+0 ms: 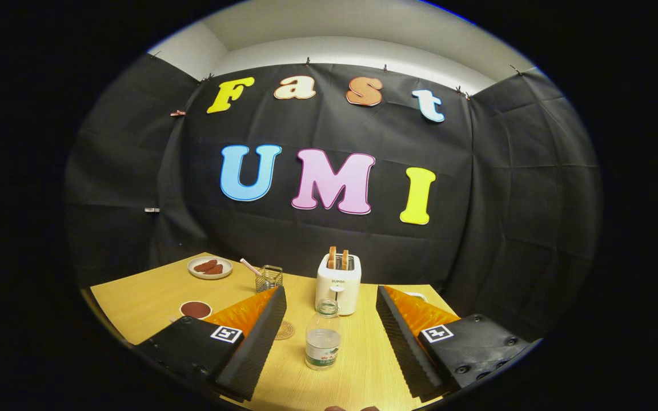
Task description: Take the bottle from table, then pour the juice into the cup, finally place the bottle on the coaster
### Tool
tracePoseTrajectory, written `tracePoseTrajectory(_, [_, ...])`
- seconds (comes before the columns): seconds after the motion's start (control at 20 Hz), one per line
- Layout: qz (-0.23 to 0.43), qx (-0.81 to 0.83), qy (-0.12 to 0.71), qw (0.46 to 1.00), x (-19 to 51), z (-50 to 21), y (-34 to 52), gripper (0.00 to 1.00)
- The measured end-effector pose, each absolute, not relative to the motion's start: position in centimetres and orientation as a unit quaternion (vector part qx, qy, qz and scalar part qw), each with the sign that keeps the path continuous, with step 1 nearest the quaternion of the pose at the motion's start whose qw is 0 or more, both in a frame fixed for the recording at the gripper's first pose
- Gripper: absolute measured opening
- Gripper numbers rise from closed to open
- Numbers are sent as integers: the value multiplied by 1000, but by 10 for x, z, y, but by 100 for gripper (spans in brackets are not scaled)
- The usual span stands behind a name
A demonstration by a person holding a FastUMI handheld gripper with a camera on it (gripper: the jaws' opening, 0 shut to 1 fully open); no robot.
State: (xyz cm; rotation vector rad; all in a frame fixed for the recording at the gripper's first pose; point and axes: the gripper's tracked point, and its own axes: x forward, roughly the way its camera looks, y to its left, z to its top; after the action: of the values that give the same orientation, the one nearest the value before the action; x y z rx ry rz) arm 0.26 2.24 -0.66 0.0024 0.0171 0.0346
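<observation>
Gripper point(329, 342) was spread wide, grasping nothing. The clear, uncapped bottle point(323, 338) stood upright on the wooden table point(146, 297) between the fingers, just near of the white toaster point(338, 283), about a third full. Risk: an off-centre close could tip it and spill juice.

— Where does the camera sit?
— On the gripper point(329, 342) itself, looking forward along its two fingers point(260, 337), which spread wide apart low in the view.
— How high, and which way?
— A little above the table point(146, 297), tilted slightly down, facing the booth's black back wall.
— How near is it?
— Close: the bottle point(323, 341) stands between the fingers, touched by neither. The toaster point(338, 282) is just beyond it, and the plate point(209, 266) sits at the table's far side.
</observation>
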Motion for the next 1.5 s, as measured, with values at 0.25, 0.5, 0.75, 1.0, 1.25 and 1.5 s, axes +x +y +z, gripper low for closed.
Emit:
tracePoseTrajectory(0.25, [28, -2, 17, 999, 1, -13, 31, 97])
tracePoseTrajectory(0.5, [28, 2, 22, 999, 3, -17, 30, 97])
tracePoseTrajectory(0.75, [18, 5, 24, 1000, 16, -22, 25, 97])
tracePoseTrajectory(1.0, [18, 10, 33, 999, 37, -35, 28, 97])
tracePoseTrajectory(1.25, [17, 1, 47, 999, 60, -66, 29, 97])
tracePoseTrajectory(1.5, [11, 8, 60, 998, 78, -102, 32, 97])
